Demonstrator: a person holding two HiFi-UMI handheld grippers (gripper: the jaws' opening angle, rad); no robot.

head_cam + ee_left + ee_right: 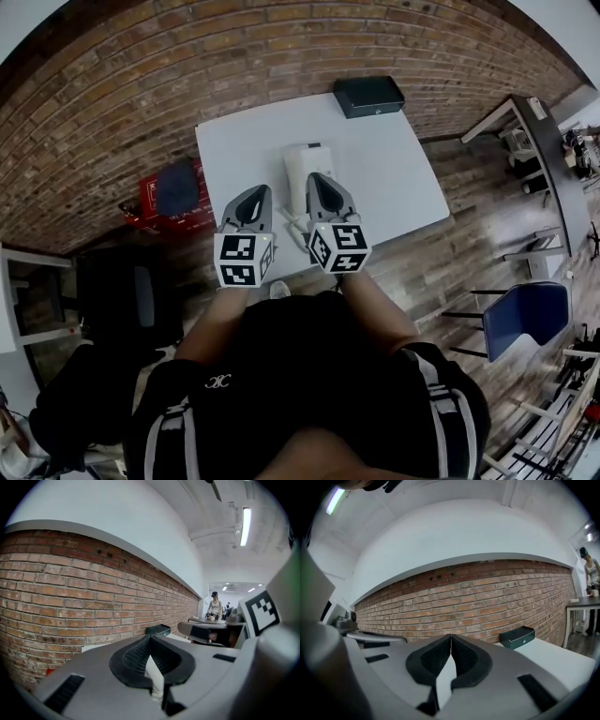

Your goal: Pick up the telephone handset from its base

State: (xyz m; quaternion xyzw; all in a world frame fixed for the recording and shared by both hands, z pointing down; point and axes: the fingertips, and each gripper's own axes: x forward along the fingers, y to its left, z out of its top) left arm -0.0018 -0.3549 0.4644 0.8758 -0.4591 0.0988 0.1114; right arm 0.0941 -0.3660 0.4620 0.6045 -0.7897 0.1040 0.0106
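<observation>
Your left gripper (260, 192) and right gripper (317, 178) sit side by side over the near edge of the white worktop (403, 178), both pointing toward the brick wall (187, 75). Both are clenched: in each gripper view the dark ribbed pads meet at their tips with nothing between them.

The white telephone (298, 167) lies near the middle of the worktop, just ahead of your grippers. From your head view, the right gripper's tip overlaps the telephone's near right side, but whether it touches cannot be told. The left gripper is just to the telephone's left. The handset cannot be told apart from the base here.

A dark box (368, 96) sits at the worktop's far edge by the wall.
</observation>
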